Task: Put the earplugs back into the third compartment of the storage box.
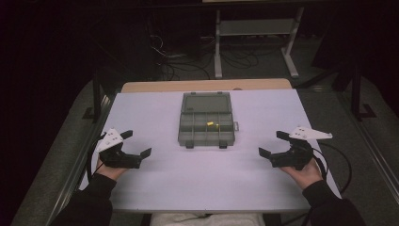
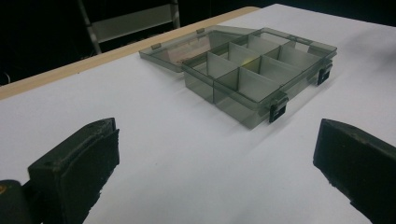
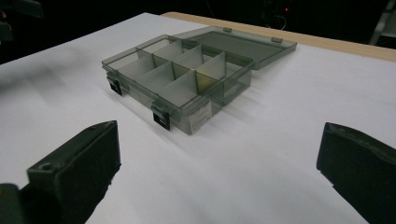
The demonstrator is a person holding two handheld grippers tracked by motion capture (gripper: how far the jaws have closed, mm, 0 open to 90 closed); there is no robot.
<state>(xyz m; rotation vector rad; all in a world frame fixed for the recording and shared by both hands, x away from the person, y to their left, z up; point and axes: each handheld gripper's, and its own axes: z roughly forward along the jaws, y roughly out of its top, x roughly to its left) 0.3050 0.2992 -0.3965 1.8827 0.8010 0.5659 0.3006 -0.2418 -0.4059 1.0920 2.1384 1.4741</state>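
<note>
A smoky grey compartment box (image 1: 206,127) lies on the white table, lid (image 1: 206,102) folded back flat behind it. Small yellow pieces (image 1: 211,125) sit in one of its middle compartments. My left gripper (image 1: 136,144) rests near the table's left edge, jaws wide apart and empty, pointing toward the box (image 2: 254,70). My right gripper (image 1: 273,143) rests at the right, likewise open and empty, facing the box (image 3: 182,77). Two black latches (image 2: 277,112) hang on the box's front wall.
The white table (image 1: 197,179) has a wooden strip (image 1: 207,85) along its far edge. Beyond it stand a metal frame shelf (image 1: 256,28) and loose cables on the dark floor. Cables trail from both grippers.
</note>
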